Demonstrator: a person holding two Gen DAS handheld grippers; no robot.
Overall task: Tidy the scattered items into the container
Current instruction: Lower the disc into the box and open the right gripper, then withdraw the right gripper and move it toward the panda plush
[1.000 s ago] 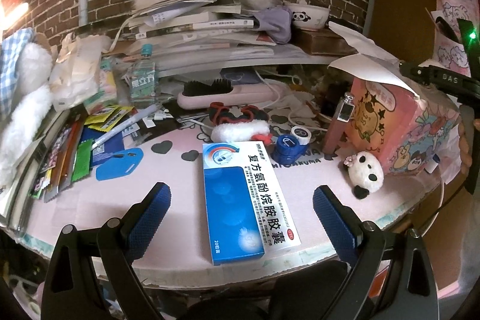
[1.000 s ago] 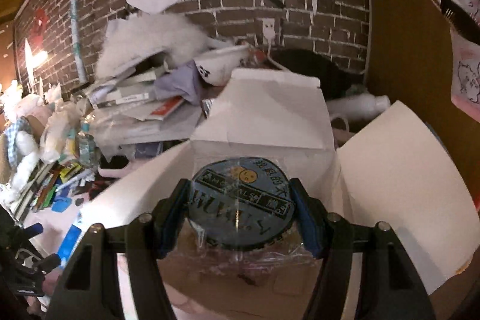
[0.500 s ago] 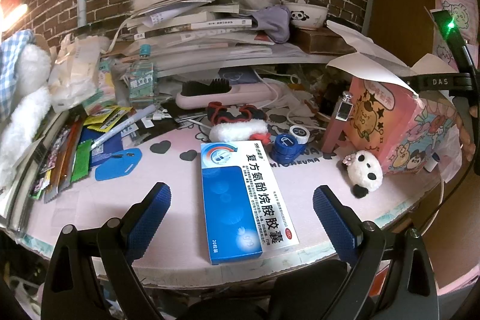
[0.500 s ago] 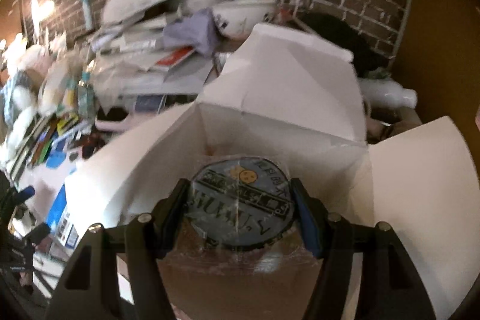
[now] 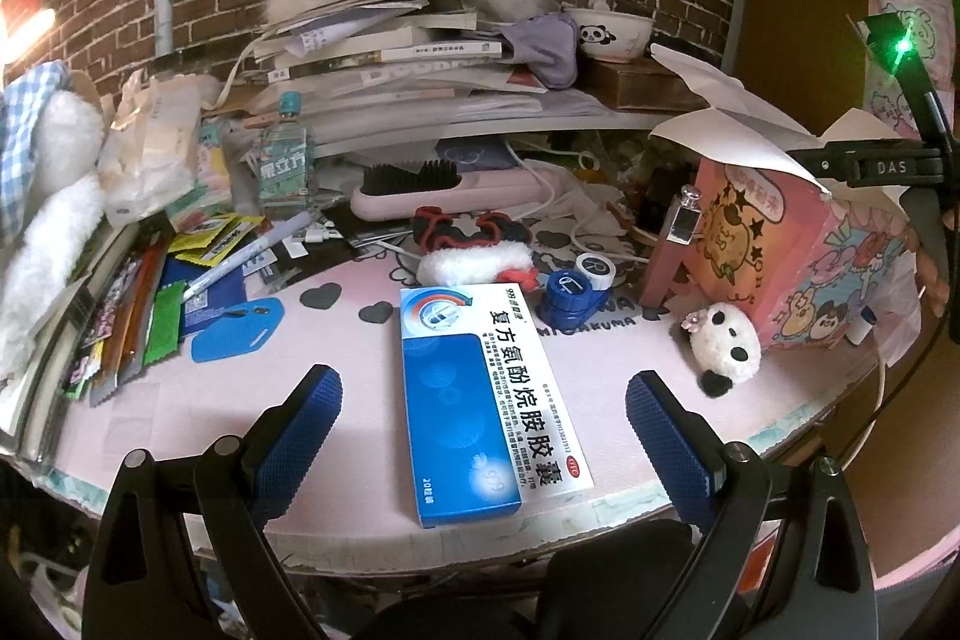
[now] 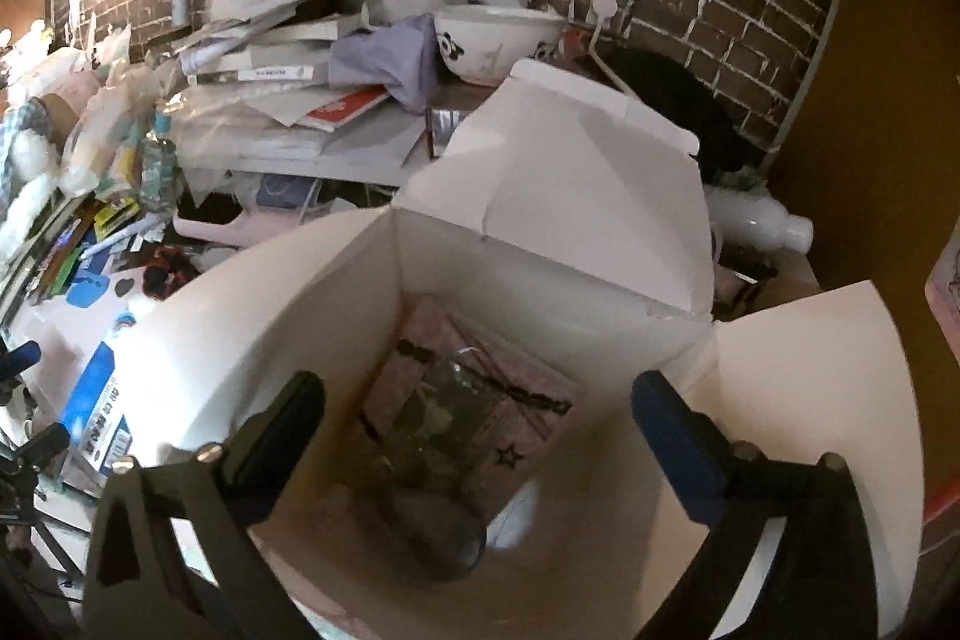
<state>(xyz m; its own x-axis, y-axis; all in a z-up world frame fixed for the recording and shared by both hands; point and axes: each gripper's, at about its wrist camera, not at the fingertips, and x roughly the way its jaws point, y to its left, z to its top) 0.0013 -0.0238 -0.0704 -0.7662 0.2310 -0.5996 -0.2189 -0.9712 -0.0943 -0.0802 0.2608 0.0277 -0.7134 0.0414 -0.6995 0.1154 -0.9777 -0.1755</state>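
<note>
My left gripper (image 5: 480, 382) hangs open low over the pink table (image 5: 360, 418), its blue pads on either side of a blue-and-white medicine box (image 5: 480, 400) without touching it. The container, a pink cartoon carton (image 5: 780, 250) with white flaps, stands at the right. My right gripper (image 6: 474, 382) hovers over the carton's open top (image 6: 540, 232); its jaws are opening and nothing sits between them. Down inside, a dark round thing (image 6: 441, 532) shows blurred above a clear packet (image 6: 468, 388). The medicine box (image 6: 99, 394) also appears at the left of this view.
Near the carton lie a panda plush (image 5: 723, 340), a blue lens case (image 5: 570, 289), a small glass bottle (image 5: 684, 214) and a white fluffy band (image 5: 474, 259). Sachets (image 5: 120, 328), a blue card (image 5: 237, 331) and a pen (image 5: 252, 250) crowd the left. Stacked books (image 5: 390, 58) fill the back.
My right gripper's jaws have sprung wide; the round blue-labelled disc they held has left them and dropped into the carton. The left gripper has not moved.
</note>
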